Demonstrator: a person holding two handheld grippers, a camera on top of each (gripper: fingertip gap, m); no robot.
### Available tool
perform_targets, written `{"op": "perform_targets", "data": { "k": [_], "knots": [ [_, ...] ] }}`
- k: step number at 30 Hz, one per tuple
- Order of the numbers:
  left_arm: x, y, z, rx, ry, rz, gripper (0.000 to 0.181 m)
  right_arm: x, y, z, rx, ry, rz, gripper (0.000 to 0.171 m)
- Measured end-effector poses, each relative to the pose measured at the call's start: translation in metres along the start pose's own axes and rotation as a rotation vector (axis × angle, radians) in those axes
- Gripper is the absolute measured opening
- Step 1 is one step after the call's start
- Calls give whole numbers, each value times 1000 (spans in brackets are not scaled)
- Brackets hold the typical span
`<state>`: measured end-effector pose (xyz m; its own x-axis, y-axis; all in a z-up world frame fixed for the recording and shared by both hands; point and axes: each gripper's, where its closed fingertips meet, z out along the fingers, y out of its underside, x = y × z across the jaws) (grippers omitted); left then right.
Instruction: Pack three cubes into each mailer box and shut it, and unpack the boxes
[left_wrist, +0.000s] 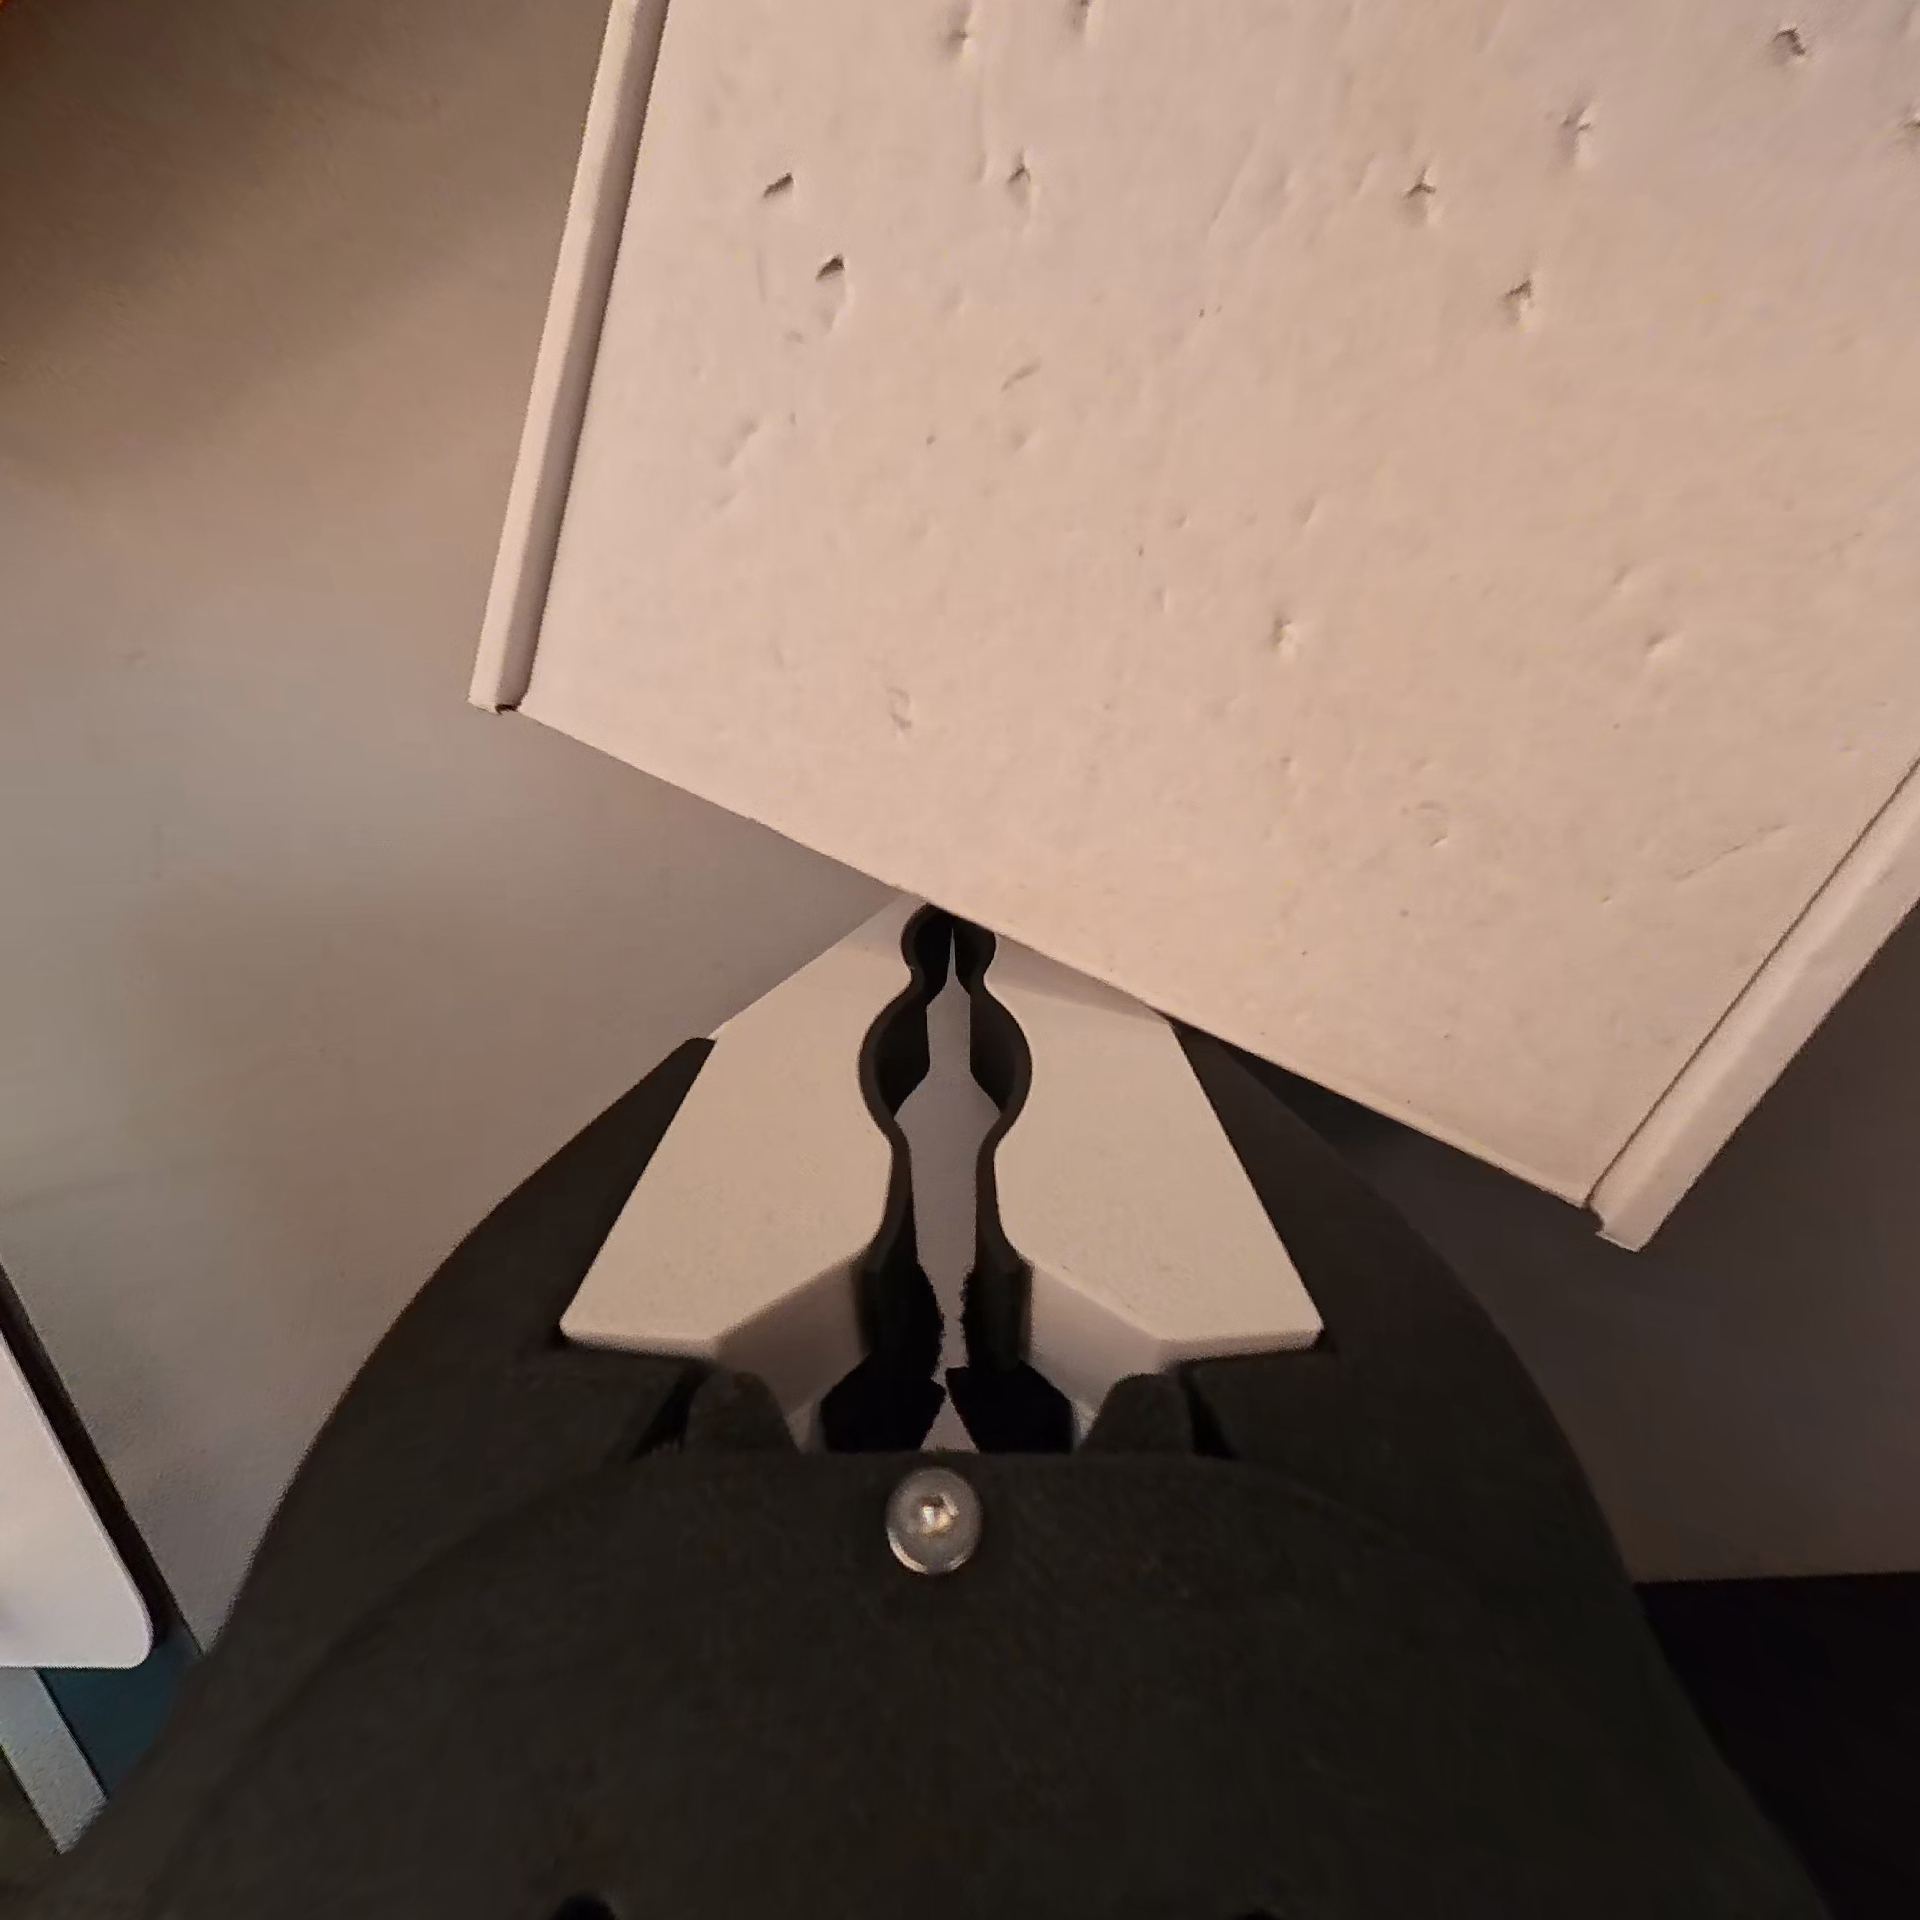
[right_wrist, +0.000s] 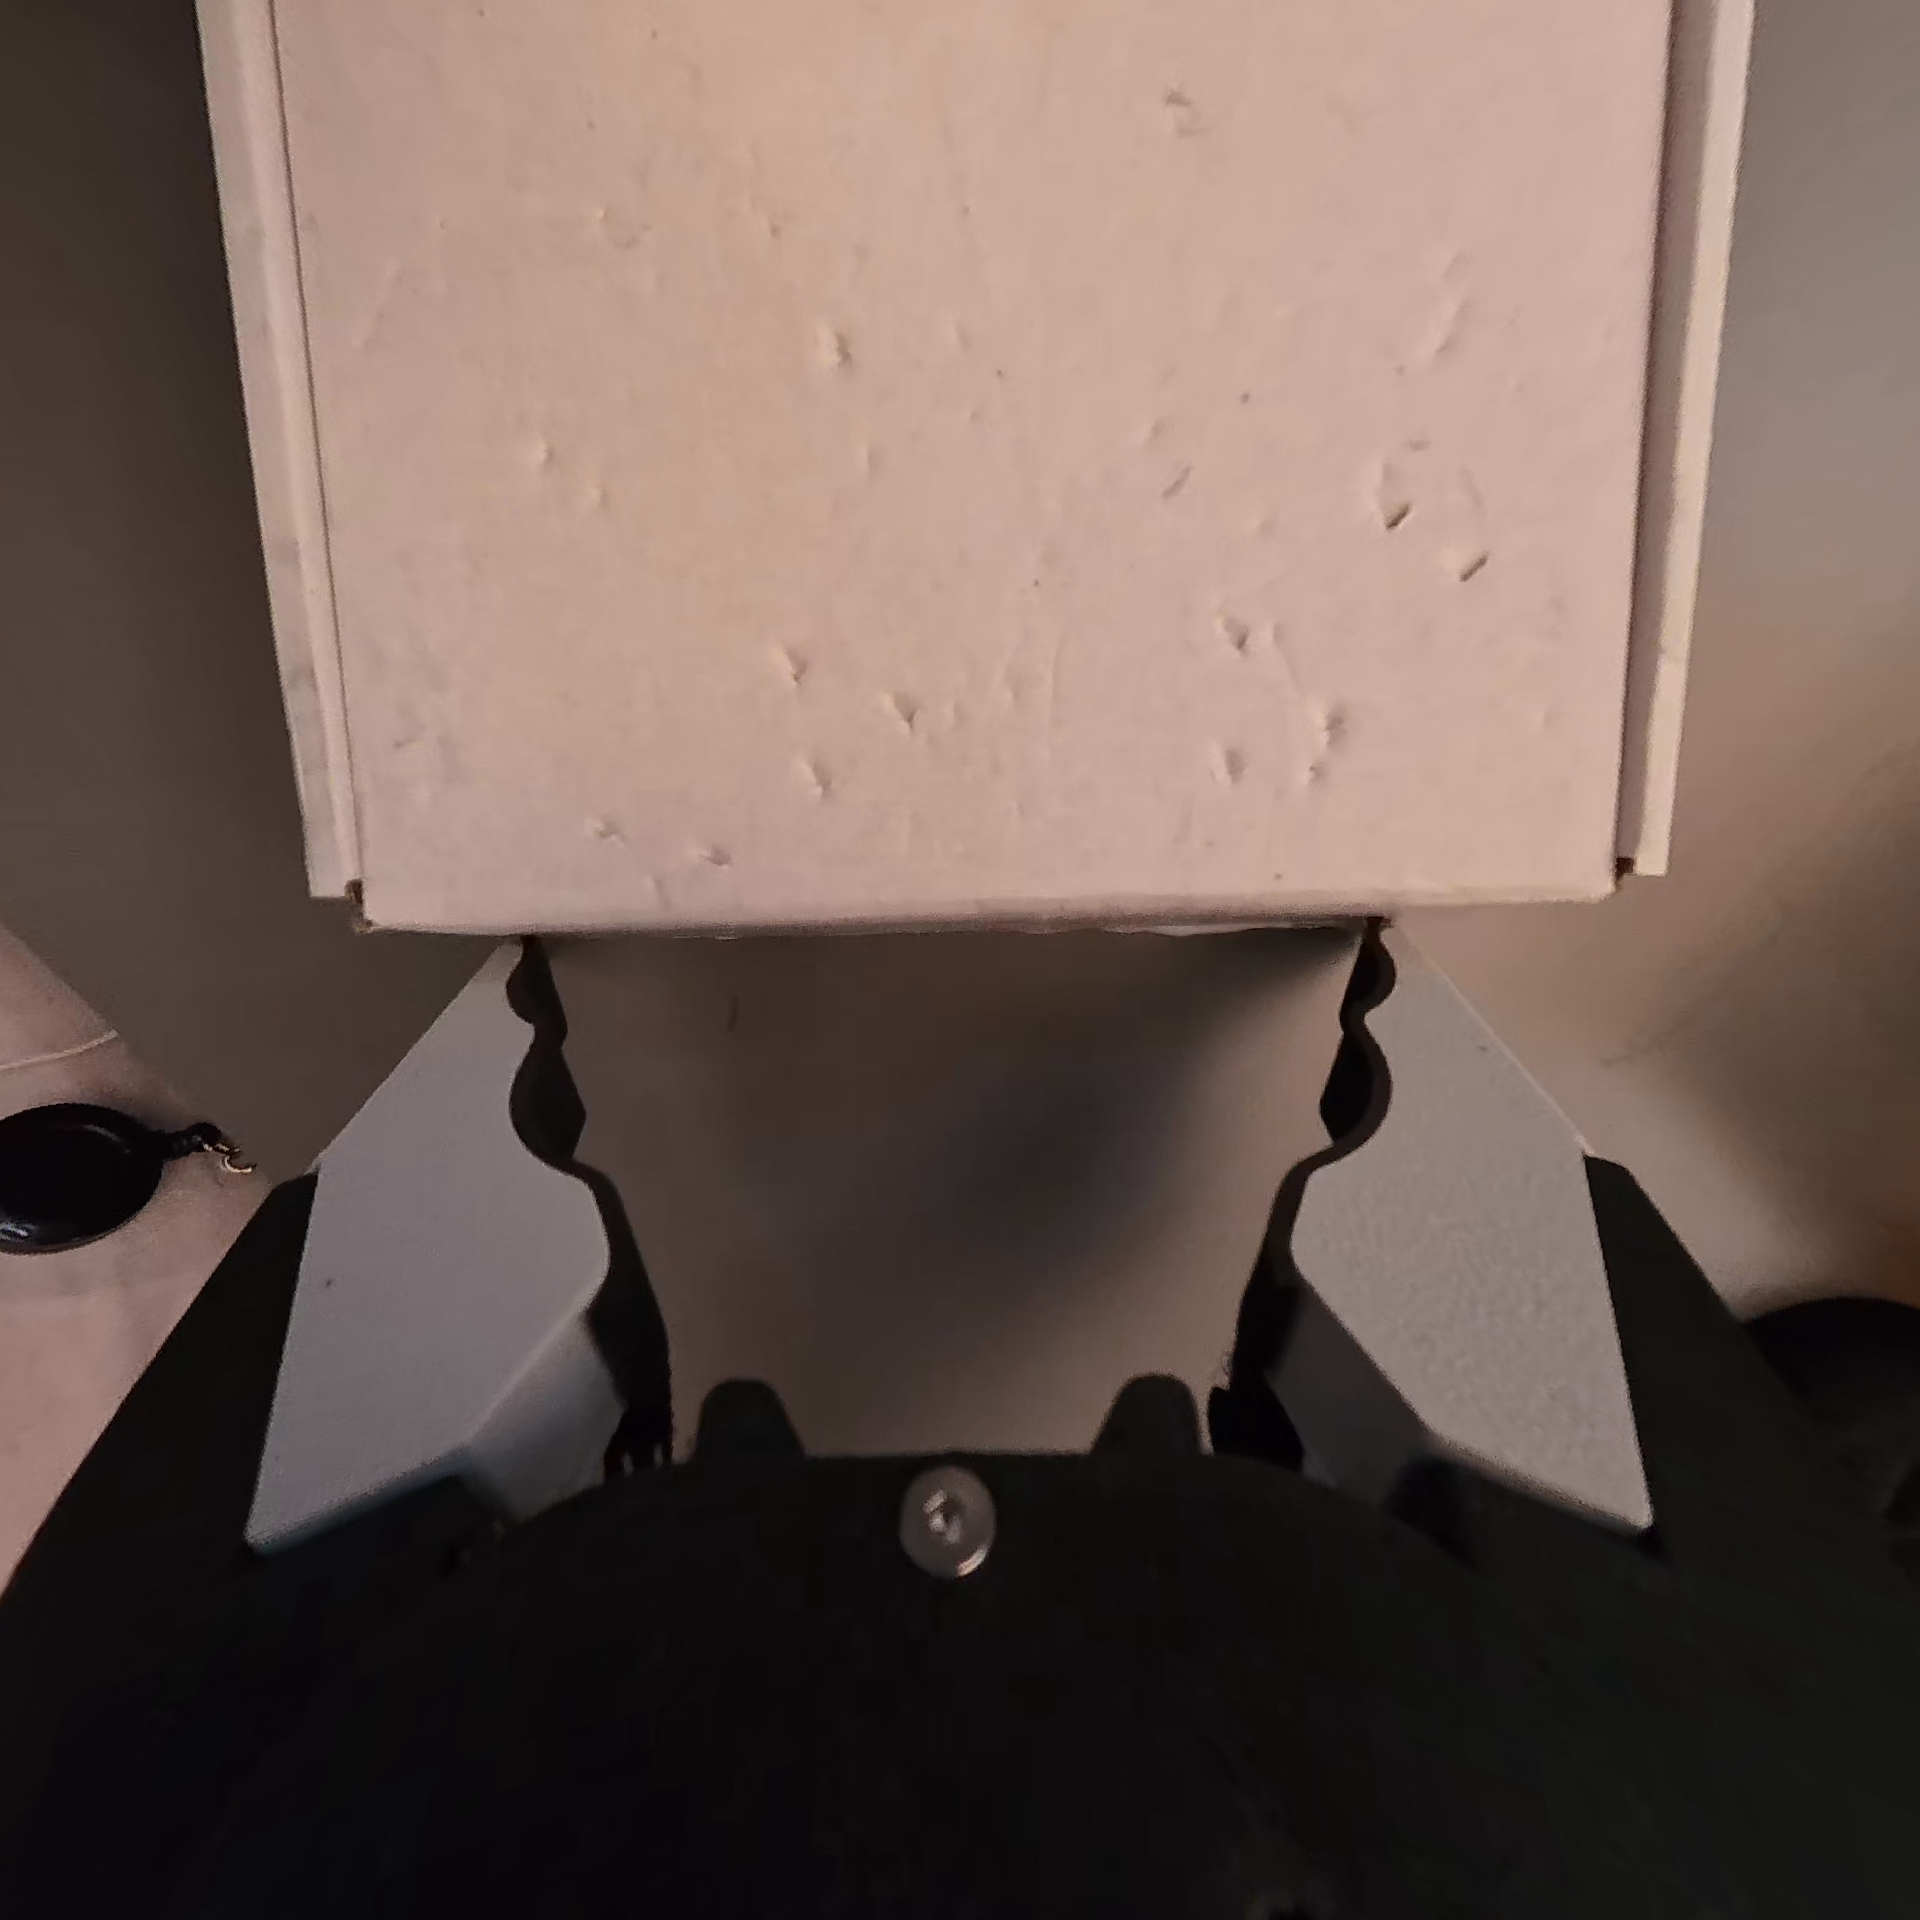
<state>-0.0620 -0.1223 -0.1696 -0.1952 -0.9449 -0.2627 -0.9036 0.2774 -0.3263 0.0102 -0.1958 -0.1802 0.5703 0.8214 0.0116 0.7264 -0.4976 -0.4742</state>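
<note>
In the left wrist view a shut white mailer box (left_wrist: 1195, 520) with a dented lid lies turned at an angle on the pale table (left_wrist: 260, 831). My left gripper (left_wrist: 951, 940) is shut, its tips right at the box's near edge; whether it pinches anything is hidden. In the right wrist view a white mailer box (right_wrist: 987, 468) with a dented lid lies square ahead. My right gripper (right_wrist: 951, 940) is open wide, and both fingertips reach the lid's near edge. I cannot tell whether both views show one box. No cubes are in view.
A white rounded object (left_wrist: 62, 1538) sits at the lower left of the left wrist view, and a dark surface (left_wrist: 1818, 1714) at its lower right. A black round object (right_wrist: 62, 1184) with a small hook lies left of my right gripper. My right fingertips sit around 12 cm from my left ones.
</note>
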Motion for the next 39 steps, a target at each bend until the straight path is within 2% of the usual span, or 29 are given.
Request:
{"op": "perform_targets", "data": {
  "k": [6, 13, 28, 31, 34, 39],
  "knots": [
    [0, 0, 0, -43, -45, 71, 0, 2, 0, -5, 62, -20, -2, 143],
    [0, 0, 0, 4, -7, 6, 0, 2, -5, -2, 104, -12, -3, 142],
    [0, 1, 0, -5, -25, 31, 0, 3, -4, -3, 122, 0, 8, 144],
    [0, 1, 0, -15, -43, 66, 0, 13, -1, -16, 137, -7, 22, 137],
    [1, -4, 1, 8, -33, 54, 0, 8, -9, -26, 193, -118, 61, 133],
    [4, -9, 2, 30, -16, 49, 0, 8, 7, -11, 57, -78, 9, 141]
  ]
}}
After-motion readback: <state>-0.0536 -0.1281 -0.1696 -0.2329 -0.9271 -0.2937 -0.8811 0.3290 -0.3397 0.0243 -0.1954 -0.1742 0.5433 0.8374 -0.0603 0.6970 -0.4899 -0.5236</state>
